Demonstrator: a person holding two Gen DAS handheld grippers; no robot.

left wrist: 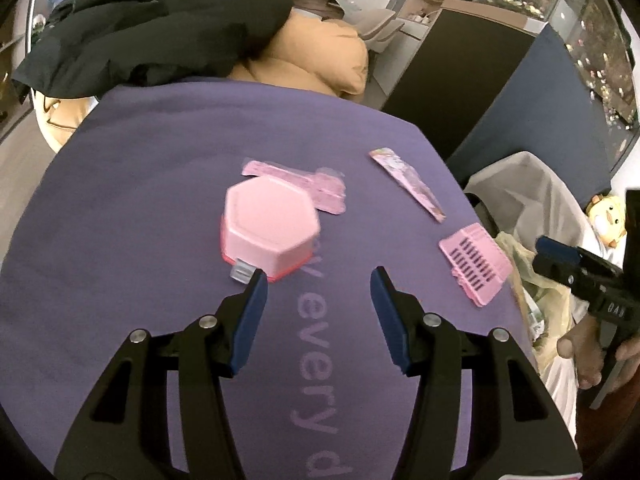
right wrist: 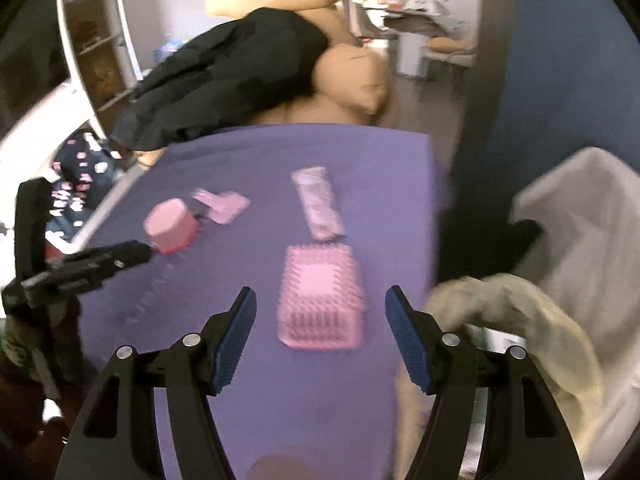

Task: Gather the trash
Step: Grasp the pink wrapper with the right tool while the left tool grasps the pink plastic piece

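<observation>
On the purple cloth [left wrist: 140,200] lie a pink hexagonal box [left wrist: 270,226], a flat pink packet [left wrist: 316,186] behind it, a long patterned wrapper [left wrist: 408,182] and a pink eyelash tray [left wrist: 476,268]. My left gripper [left wrist: 318,284] is open and empty, just in front of the box. My right gripper [right wrist: 320,300] is open and empty, with the eyelash tray [right wrist: 322,304] lying between and just beyond its fingertips. The wrapper [right wrist: 318,202], box [right wrist: 170,224] and packet [right wrist: 222,204] also show in the right wrist view. The right gripper appears at the left view's right edge [left wrist: 560,256].
A white-lined trash bag [right wrist: 580,232] with yellowish plastic [right wrist: 520,320] stands off the table's right edge. A black coat [left wrist: 152,24] and tan cushions [left wrist: 320,52] lie beyond the far edge. A blue partition [left wrist: 532,120] stands at the right.
</observation>
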